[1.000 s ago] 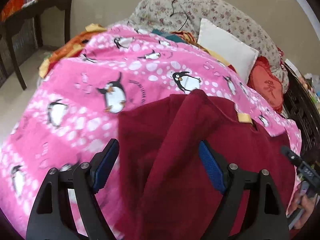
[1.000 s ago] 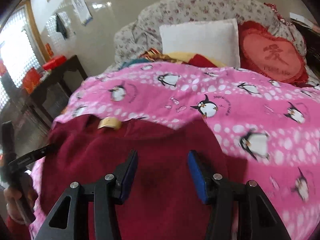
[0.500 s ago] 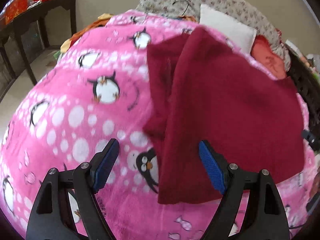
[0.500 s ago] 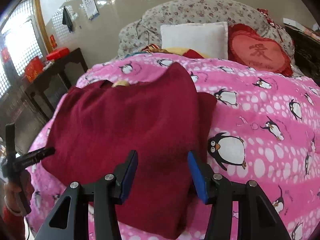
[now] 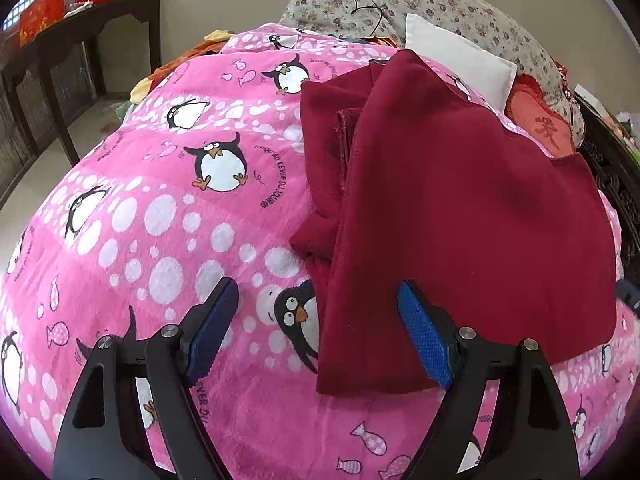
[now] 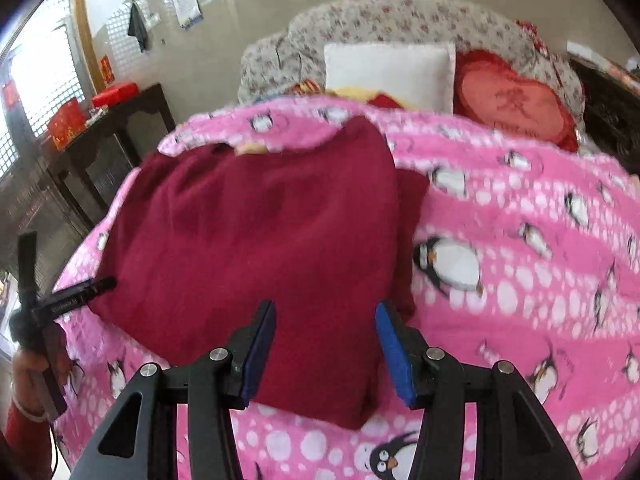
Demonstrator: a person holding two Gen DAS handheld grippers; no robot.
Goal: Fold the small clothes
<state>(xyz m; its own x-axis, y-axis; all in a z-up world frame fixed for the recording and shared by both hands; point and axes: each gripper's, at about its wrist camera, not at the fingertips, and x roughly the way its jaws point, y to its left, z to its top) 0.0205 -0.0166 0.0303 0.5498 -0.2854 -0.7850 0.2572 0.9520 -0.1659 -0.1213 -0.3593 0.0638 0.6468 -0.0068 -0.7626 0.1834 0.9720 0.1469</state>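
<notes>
A dark red garment lies folded on the pink penguin blanket. A sleeve or folded layer sticks out along its left side. My left gripper is open and empty, above the garment's near left corner. In the right wrist view the same garment fills the middle. My right gripper is open and empty, above its near edge. The left gripper's tool shows at the far left of that view, held in a hand.
A white pillow, a red heart cushion and a flowered quilt lie at the head of the bed. A dark wooden table with red boxes stands to the left. Dark carved furniture is at the right.
Both grippers have pulled back and up from the garment. It now lies folded on the blanket. Both grippers stay open.
</notes>
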